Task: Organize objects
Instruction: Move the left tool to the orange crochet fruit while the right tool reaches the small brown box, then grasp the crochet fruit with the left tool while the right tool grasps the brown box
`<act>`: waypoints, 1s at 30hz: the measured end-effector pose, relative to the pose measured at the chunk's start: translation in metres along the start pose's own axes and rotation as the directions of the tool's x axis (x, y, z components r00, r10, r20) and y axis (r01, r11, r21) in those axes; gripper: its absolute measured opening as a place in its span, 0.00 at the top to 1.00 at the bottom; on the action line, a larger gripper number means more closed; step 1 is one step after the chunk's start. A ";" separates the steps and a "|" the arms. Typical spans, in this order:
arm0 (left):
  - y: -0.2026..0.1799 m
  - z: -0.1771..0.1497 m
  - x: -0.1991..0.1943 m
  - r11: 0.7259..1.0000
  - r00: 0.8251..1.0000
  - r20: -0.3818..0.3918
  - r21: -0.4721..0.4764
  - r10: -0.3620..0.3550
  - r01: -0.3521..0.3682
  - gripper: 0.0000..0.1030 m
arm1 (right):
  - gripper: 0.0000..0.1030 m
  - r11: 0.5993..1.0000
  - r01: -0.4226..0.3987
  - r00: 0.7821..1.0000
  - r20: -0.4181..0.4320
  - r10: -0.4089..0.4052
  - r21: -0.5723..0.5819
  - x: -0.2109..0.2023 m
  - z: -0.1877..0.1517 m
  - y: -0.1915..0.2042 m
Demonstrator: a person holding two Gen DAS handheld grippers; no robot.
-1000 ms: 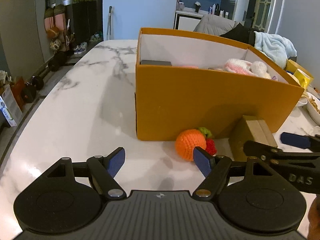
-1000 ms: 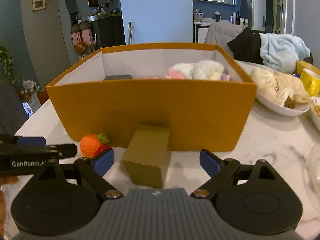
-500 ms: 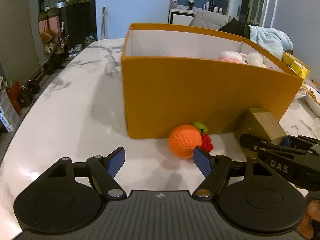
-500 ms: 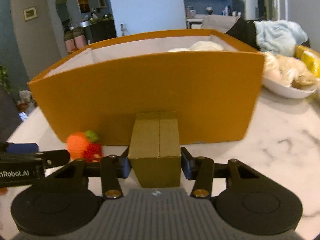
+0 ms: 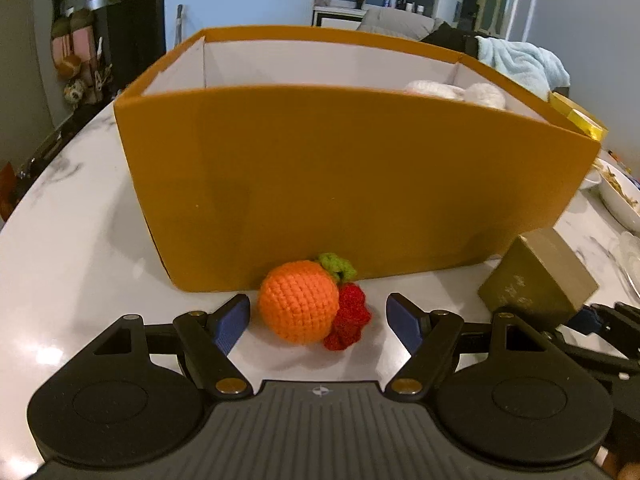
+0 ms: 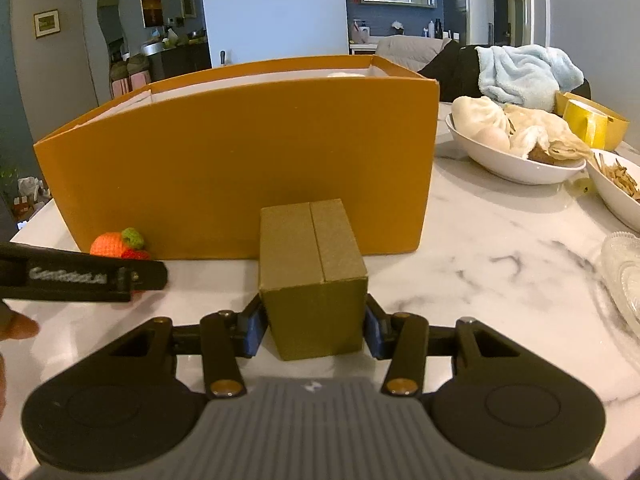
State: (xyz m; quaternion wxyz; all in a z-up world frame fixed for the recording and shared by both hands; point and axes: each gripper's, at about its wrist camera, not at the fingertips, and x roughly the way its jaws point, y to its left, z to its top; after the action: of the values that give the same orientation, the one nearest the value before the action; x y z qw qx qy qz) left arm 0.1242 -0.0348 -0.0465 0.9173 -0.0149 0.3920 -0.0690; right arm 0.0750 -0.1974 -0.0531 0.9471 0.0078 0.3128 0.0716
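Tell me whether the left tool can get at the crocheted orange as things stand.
Probably yes. The left tool is open, and the crocheted orange already lies on the table between its fingers, nothing in between. The orange box stands just behind it, and the right tool holding the small brown box is off to the side.

In the right wrist view, the right gripper (image 6: 314, 326) has its jaws closed against the two sides of a small olive-brown box (image 6: 314, 280), which sits upright on the white marble surface (image 6: 480, 264). Just behind it stands a large orange box (image 6: 240, 160), open at the top, its front wall close to the small box's back. At that wall's left end lies a crocheted orange toy (image 6: 110, 245) with a green leaf and a red part, partly hidden by the left gripper (image 6: 84, 276) reaching in from the left edge. Towards the surface's right edge are a white bowl of buns (image 6: 516, 164), a dish of fried strips (image 6: 616, 188), a glass dish (image 6: 624, 272) and a yellow cup (image 6: 586, 124).
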 end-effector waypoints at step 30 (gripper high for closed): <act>-0.014 -0.021 -0.001 0.995 0.989 0.142 0.088 0.032 -0.045 0.39 | 0.02 1.000 0.008 1.000 -0.013 -0.008 -0.017 0.022 0.005 -0.002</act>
State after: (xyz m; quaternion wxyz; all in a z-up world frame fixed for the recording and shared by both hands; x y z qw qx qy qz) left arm 0.1070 -0.0479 -0.0588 0.9435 0.0295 0.3230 -0.0679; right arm 0.0961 -0.1964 -0.0620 0.9453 -0.0018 0.3185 0.0705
